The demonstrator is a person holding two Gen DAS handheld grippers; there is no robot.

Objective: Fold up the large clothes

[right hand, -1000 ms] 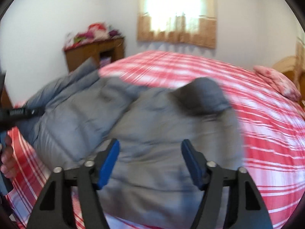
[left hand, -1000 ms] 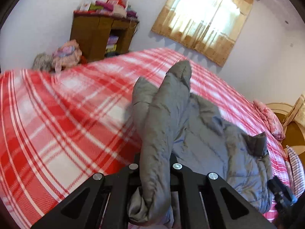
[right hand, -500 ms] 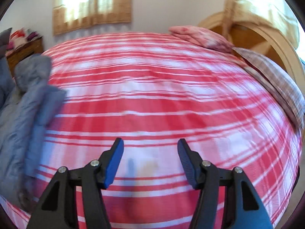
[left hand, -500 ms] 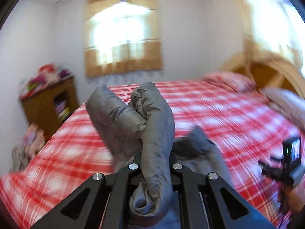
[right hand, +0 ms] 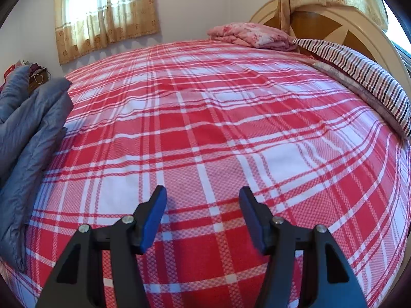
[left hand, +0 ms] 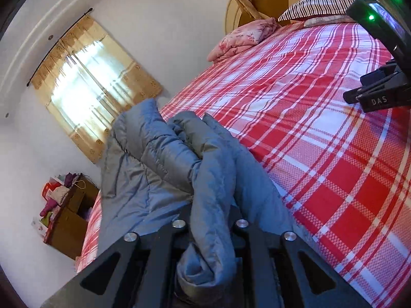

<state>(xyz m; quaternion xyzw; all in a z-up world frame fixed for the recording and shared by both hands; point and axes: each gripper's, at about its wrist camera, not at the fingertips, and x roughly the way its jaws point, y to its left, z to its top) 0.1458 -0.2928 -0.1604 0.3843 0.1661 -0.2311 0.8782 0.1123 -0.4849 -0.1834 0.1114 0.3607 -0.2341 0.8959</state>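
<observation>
A grey padded jacket (left hand: 167, 159) lies bunched on the red and white plaid bedspread (left hand: 321, 133). One thick fold of it runs back between the fingers of my left gripper (left hand: 210, 213). Those jaws are opening a little, and the fabric still fills the gap and hides the pads. In the right wrist view the jacket (right hand: 30, 128) sits at the far left edge. My right gripper (right hand: 203, 205) hovers open over bare bedspread (right hand: 231, 128), nothing between its blue pads (right hand: 154, 215). Part of the right gripper (left hand: 377, 95) shows at the right edge of the left wrist view.
A folded pink blanket (right hand: 254, 36) and a striped pillow (right hand: 359, 71) lie by the arched wooden headboard (right hand: 334, 25). A curtained window (right hand: 102, 12) is in the far wall. A wooden shelf with clutter (left hand: 69, 218) stands beside the bed.
My left gripper has swung across the bed and rolled, carrying the jacket fold with it. My right gripper has left the jacket and now hangs lower over bare bedspread.
</observation>
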